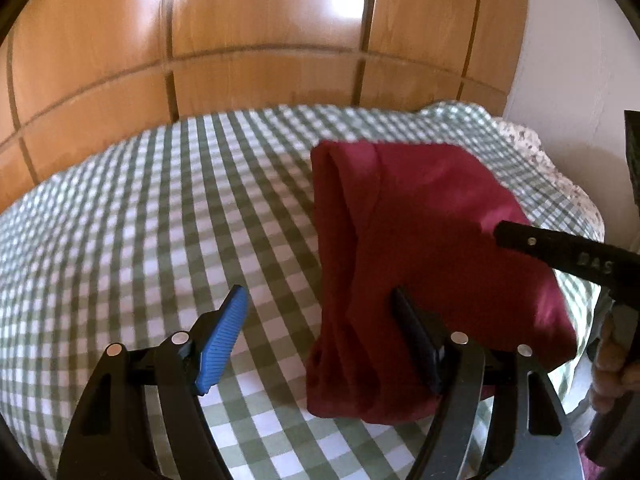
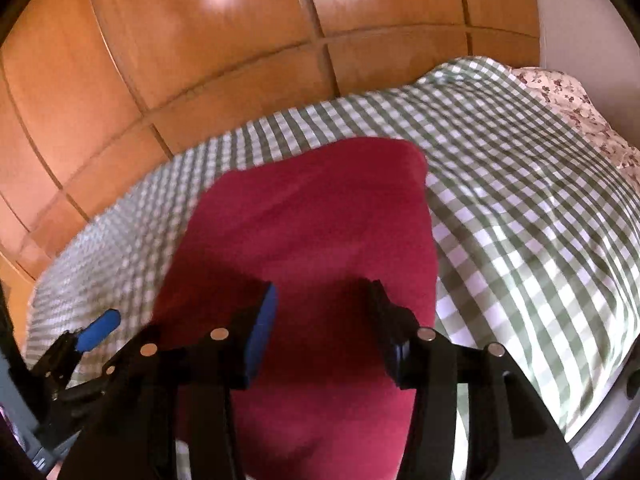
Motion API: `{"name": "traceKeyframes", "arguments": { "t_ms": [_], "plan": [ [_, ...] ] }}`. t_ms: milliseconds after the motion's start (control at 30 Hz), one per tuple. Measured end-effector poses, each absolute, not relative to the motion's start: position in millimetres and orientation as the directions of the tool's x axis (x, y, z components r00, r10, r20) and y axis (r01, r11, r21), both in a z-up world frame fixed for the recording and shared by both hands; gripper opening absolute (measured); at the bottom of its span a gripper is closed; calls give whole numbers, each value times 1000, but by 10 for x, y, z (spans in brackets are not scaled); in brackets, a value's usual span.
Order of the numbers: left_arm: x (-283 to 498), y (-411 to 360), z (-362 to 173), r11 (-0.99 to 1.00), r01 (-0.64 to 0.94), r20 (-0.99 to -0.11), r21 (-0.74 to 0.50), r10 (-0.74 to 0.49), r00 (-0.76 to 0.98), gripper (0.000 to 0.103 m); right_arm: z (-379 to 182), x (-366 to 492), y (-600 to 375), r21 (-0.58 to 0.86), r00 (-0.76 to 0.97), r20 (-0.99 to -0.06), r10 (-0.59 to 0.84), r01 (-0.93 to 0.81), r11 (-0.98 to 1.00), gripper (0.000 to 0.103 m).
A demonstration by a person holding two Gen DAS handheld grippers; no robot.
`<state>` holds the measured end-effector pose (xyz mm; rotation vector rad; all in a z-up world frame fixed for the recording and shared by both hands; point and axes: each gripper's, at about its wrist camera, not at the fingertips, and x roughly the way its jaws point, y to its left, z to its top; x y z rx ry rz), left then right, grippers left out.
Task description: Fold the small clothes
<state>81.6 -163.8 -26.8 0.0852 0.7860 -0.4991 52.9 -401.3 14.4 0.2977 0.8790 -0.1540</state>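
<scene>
A dark red folded garment [image 1: 420, 248] lies on the green-and-white checked bed cover [image 1: 160, 208]. In the left wrist view my left gripper [image 1: 320, 320] is open, its blue pad [image 1: 224, 340] left of the garment and its dark right finger [image 1: 416, 340] over the garment's near edge. My right gripper's black finger [image 1: 560, 256] reaches in from the right over the garment. In the right wrist view my right gripper [image 2: 324, 312] is open just above the red garment [image 2: 304, 220], holding nothing. The left gripper's blue pad [image 2: 98, 330] shows at the lower left.
A glossy wooden wardrobe [image 1: 260, 40] stands behind the bed. A floral pillow [image 2: 580, 108] lies at the bed's far right corner by a white wall [image 1: 568, 60]. The checked cover [image 2: 520, 200] spreads to the left and right of the garment.
</scene>
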Motion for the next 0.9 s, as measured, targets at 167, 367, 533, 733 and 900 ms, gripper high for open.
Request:
{"name": "traceKeyframes", "arguments": {
  "t_ms": [167, 367, 533, 733, 900],
  "plan": [
    [743, -1594, -198, 890, 444, -676, -108, -393, 624, 74, 232, 439, -3885, 154, 648, -759, -55, 261, 953, 54],
    [505, -1412, 156, 921, 384, -595, -69, -347, 725, 83, 415, 32, -3744, 135, 686, -718, -115, 300, 944, 75],
    [312, -1264, 368, 942, 332, -551, -47, -302, 778, 89, 378, -197, -3623, 111, 670, -726, -154, 336, 935, 89],
    [141, -1118, 466, 954, 294, -540, -57, -277, 795, 93, 386, -351, -3494, 57, 672, -705, -227, 373, 926, 96],
    [18, -1022, 499, 961, 269, -532, -59, -258, 806, 93, 469, -431, -3433, 42, 688, -674, -271, 402, 915, 100]
  ]
}}
